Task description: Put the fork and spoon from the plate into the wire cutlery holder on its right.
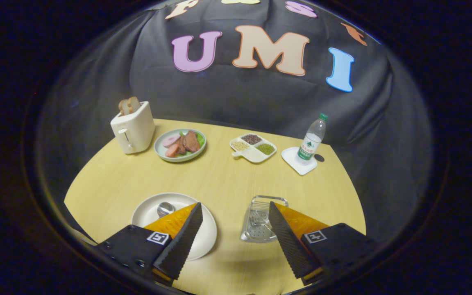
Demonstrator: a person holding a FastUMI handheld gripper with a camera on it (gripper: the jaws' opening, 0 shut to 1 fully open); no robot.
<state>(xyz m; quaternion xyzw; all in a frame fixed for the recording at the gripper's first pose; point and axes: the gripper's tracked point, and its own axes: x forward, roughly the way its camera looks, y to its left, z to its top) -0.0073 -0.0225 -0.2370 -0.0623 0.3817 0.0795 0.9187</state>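
My gripper point(234, 211) hangs open above the near part of the wooden table, with only bare tabletop between its fingers. A white plate point(203, 241) lies under the left finger. The bowl of a metal spoon point(164, 208) shows on the plate just beyond that finger; its handle is hidden by the finger. The wire cutlery holder point(259, 221) stands to the plate's right, partly behind the right finger. A metal fork point(259, 220) lies inside the holder.
Along the table's far side stand a white toaster point(132, 128) with bread, a green plate of meat point(180, 145), a divided white dish of grains point(253, 148) and a water bottle point(312, 141) on a white coaster.
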